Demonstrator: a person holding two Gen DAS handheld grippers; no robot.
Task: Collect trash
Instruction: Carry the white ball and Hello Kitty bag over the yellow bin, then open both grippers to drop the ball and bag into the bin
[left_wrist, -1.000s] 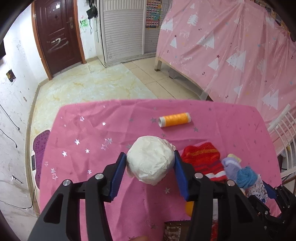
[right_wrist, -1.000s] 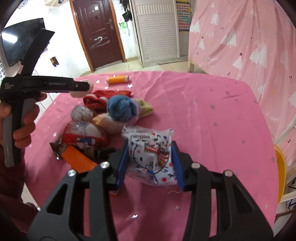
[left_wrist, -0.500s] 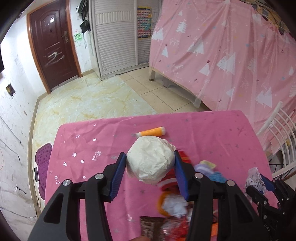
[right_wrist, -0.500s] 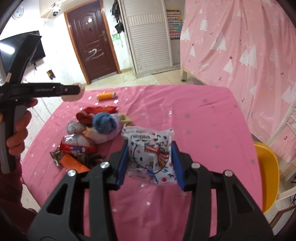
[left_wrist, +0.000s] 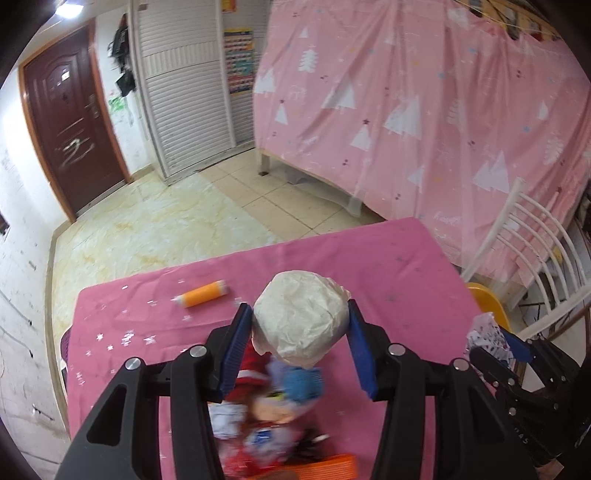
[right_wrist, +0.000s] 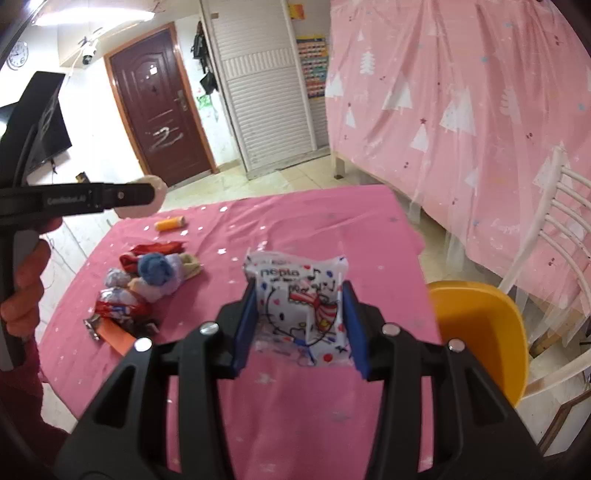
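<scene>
I have a crumpled white paper ball (left_wrist: 301, 317) pinched between the blue fingers (left_wrist: 236, 347) of my left gripper (left_wrist: 300, 341), held up in the air above the pink surface (left_wrist: 388, 266). From the right wrist view the same ball (right_wrist: 146, 201) shows as a pale lump at the tip of the left gripper (right_wrist: 147, 195), high over the near left corner of the surface (right_wrist: 332, 221), with a hand (right_wrist: 22, 291) wrapped round the black handle.

My right gripper (right_wrist: 299, 325) has its fingers (right_wrist: 245, 328) closed on a small printed tissue pack (right_wrist: 297, 310), white with a cartoon cat and red and blue dots, also lifted clear of the cloth. In the left wrist view that pack (left_wrist: 487, 338) peeks in at the right edge.

Below the ball, a heap of litter (left_wrist: 273, 406) lies on the surface, blurred in this view; the right wrist view shows it (right_wrist: 147, 284) more clearly: a blue yarn ball, red fabric, shiny wrappers and an orange strip. An orange thread spool (left_wrist: 201, 293) lies on its side apart from the heap, towards the far edge.

Beyond the surface are a yellow chair seat (right_wrist: 476, 325), a white slatted chair back (left_wrist: 532, 251), a pink tree-print curtain (left_wrist: 424, 103), tiled floor (left_wrist: 166, 221) and a dark brown door (left_wrist: 70, 133).
</scene>
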